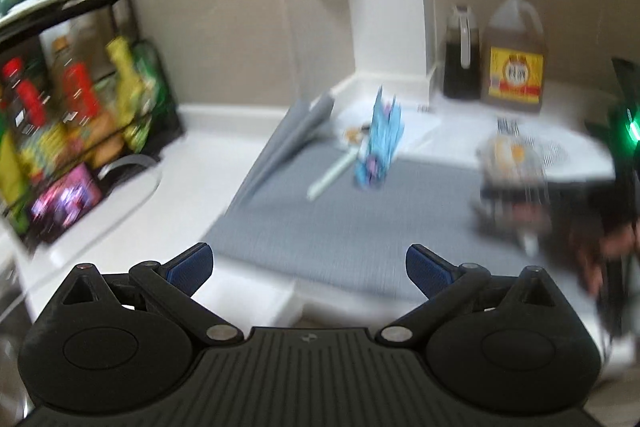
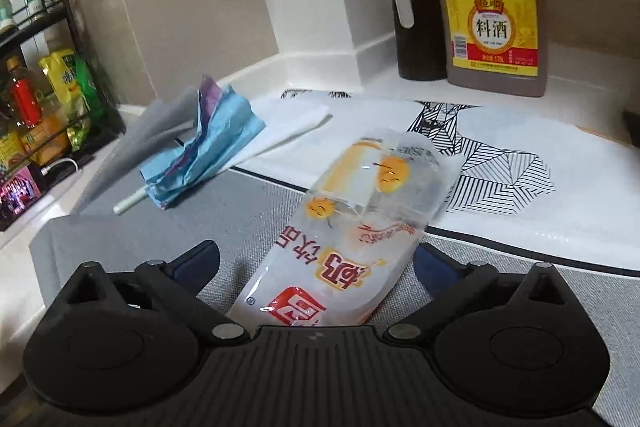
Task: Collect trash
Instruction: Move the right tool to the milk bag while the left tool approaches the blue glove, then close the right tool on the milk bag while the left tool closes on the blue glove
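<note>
Down on the grey mat (image 2: 256, 219), a clear plastic wrapper (image 2: 348, 227) lay between the right gripper (image 2: 316, 263) jaws, which stood wide apart. Its long side pointed up and away to the right. The left gripper (image 1: 308, 267) was wide and empty.

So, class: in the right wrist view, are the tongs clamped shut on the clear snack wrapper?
No: the right tongs stand wide open, and the clear snack wrapper lies loose between them on the grey mat.
</note>
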